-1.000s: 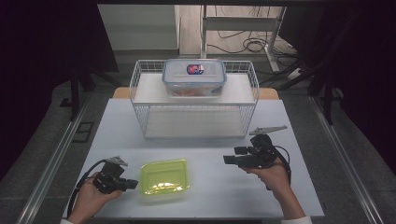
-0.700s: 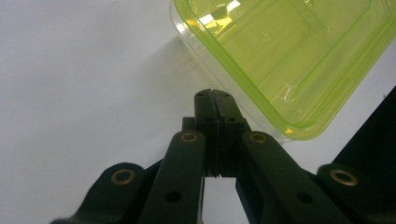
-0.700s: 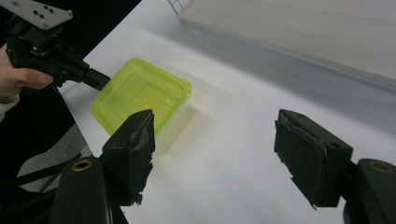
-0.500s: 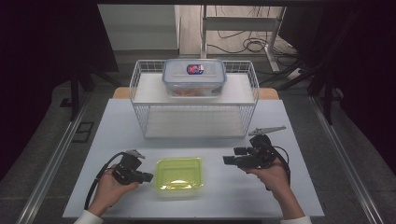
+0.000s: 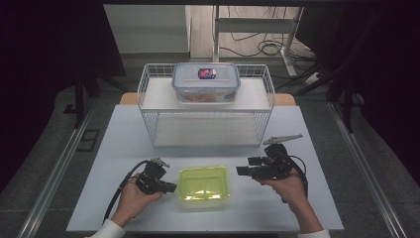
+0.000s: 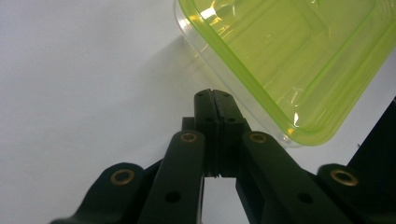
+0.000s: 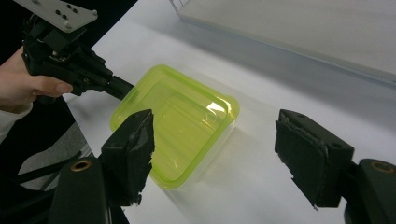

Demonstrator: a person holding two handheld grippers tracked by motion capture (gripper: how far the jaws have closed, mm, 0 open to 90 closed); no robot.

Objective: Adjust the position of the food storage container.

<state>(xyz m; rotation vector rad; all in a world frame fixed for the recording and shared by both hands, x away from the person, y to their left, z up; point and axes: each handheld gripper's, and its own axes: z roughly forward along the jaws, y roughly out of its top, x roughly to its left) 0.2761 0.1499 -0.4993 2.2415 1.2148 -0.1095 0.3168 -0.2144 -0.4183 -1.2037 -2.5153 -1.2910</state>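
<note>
A flat white surface [image 5: 124, 148] stands in a dim room with a dark grey floor [image 5: 44, 163] around it. The green box [image 5: 203, 183] sits near the front edge of the surface. Behind the green box stands a white wire basket [image 5: 148, 89], and a clear box with a lid [image 5: 205, 82] rests on top of it. Cables [image 5: 267, 47] lie on the floor far behind the basket. The left tongs [image 5: 168, 187] are pressed shut with nothing between them, their tip just beside the green box's left side. The right tongs [image 5: 246, 166] are wide apart and hold nothing, near the green box's right side.
</note>
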